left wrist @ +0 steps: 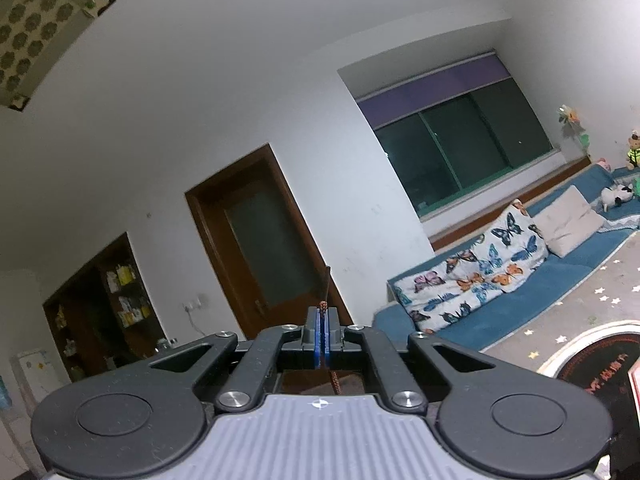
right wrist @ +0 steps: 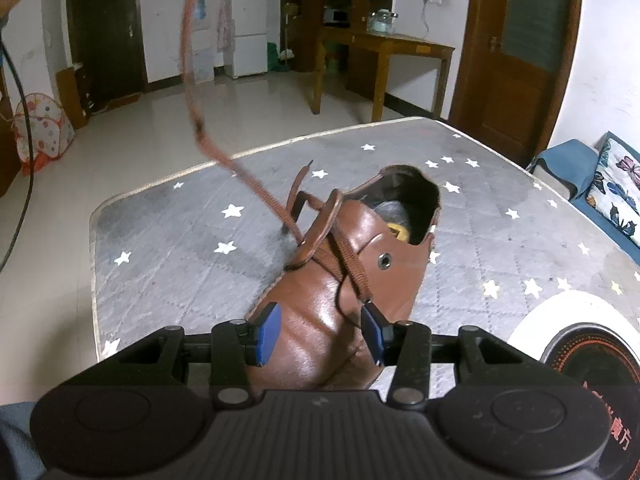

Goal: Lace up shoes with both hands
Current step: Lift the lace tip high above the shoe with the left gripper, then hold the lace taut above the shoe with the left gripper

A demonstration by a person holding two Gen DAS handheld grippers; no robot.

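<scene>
A brown shoe point(right wrist: 340, 280) is set on a grey mat with white stars point(right wrist: 168, 240), which is spread over the bench. The toe is pointed toward the right tool point(right wrist: 320, 330), and the open heel end is turned away from it.

The right tool is held low over the front of the shoe and tipped down. Its two blue pads point(right wrist: 268, 330) are kept apart, one on each side of the toe, and nothing is squeezed between them. It cannot be told whether the leather is touched by the pads. The shoe is probably being kept steady this way, so it is not dragged along when the lace is pulled.

A brown lace point(right wrist: 348, 256) is crossed over the top of the shoe. One long end of it point(right wrist: 192, 80) is drawn up and away to the upper left, out of the right view. A short end with a dark tip point(right wrist: 306, 168) is left sticking up beside the shoe.

The left tool point(left wrist: 322, 322) is held level and high. Its blue pads are pressed together on a thin brown cord point(left wrist: 322, 304), most likely that long lace end. The end is likely held up high so the slack is taken out through the eyelet.

One metal eyelet point(right wrist: 386, 261) on the side is not yet filled, so more lacing is judged to be left.
</scene>
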